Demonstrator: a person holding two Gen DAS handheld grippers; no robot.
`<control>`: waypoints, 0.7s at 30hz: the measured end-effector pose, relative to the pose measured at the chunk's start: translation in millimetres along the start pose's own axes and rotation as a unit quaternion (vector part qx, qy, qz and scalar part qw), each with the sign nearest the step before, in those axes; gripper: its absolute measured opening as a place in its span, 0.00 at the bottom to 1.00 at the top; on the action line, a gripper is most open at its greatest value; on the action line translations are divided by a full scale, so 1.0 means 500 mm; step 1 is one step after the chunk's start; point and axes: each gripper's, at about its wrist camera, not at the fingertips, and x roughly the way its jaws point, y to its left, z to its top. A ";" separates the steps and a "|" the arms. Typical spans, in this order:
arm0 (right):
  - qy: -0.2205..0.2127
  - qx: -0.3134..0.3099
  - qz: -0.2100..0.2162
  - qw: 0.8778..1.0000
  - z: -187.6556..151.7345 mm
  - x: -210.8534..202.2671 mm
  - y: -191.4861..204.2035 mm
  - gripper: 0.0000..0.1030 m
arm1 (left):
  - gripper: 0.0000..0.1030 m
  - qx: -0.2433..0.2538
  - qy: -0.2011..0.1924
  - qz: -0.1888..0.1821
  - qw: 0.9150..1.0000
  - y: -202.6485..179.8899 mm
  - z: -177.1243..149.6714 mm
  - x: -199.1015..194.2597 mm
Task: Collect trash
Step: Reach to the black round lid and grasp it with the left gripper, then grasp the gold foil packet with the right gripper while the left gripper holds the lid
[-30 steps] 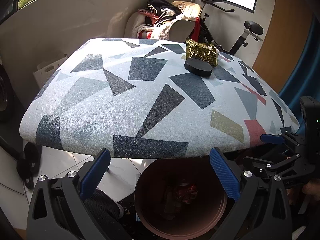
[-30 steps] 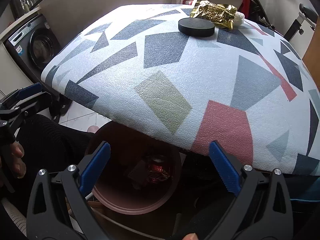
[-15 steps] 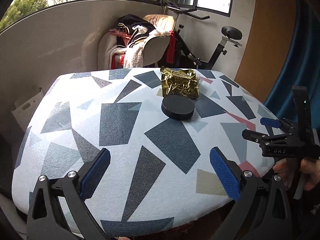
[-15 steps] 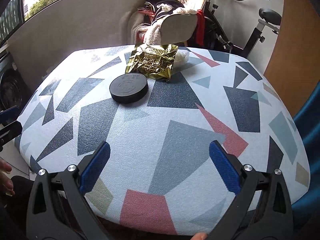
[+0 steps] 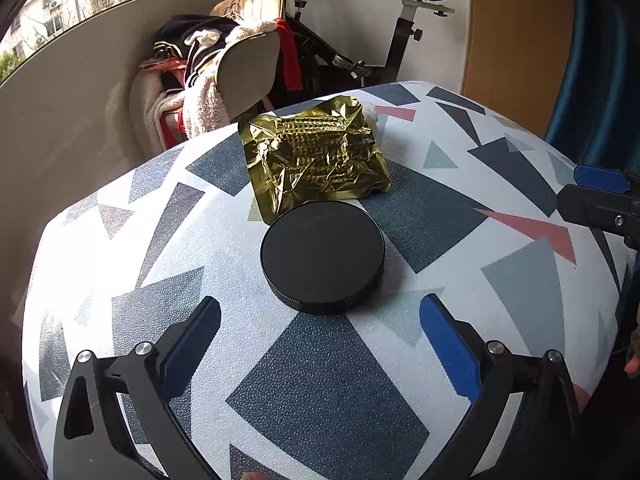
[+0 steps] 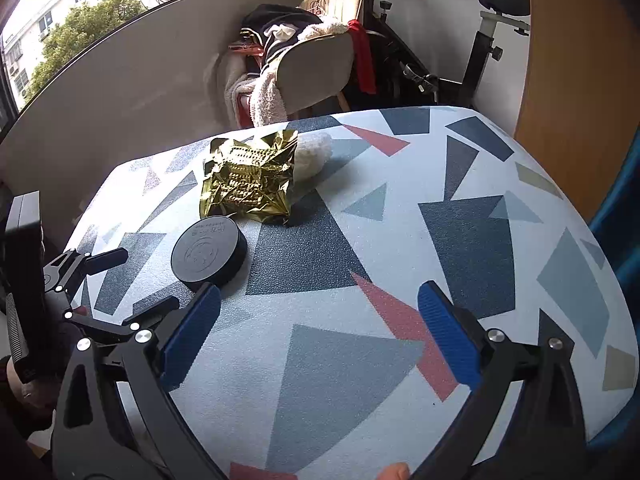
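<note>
Daylight falls through a window (image 6: 100, 4) above a beige wall (image 6: 152, 80). A clothes-piled chair (image 6: 312, 64) and an exercise bike (image 6: 480, 52) stand behind the patterned counter (image 6: 460, 220).

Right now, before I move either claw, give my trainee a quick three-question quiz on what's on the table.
1. True or false: the left claw is shut on the black round lid.
2. Which item lies farthest from both claws?
A. the black round lid
B. the gold foil wrapper
C. the white crumpled wad
3. Fill in: the lid's far edge overlaps the near edge of the ____.

Key
1. False: both the left claw and the right claw are open and empty, and the lid sits just ahead of the left one on the patterned table.
2. C: it peeks out behind the wrapper.
3. Gold foil wrapper.
</note>
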 end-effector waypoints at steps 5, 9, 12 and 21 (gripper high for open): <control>0.007 0.021 -0.007 1.000 -0.006 0.017 -0.034 0.94 | 0.94 0.010 0.032 0.009 0.999 -0.008 0.027 0.068; 0.008 0.032 -0.007 0.999 -0.014 0.024 -0.047 0.94 | 0.94 -0.008 0.050 0.011 0.999 -0.002 0.046 0.112; 0.014 0.032 -0.008 0.999 -0.018 0.033 -0.050 0.94 | 0.85 -0.033 0.067 -0.020 0.997 0.003 0.048 0.123; -0.006 0.061 0.041 0.997 0.004 0.047 -0.025 0.94 | 0.84 -0.110 0.030 -0.035 0.993 0.066 -0.002 0.017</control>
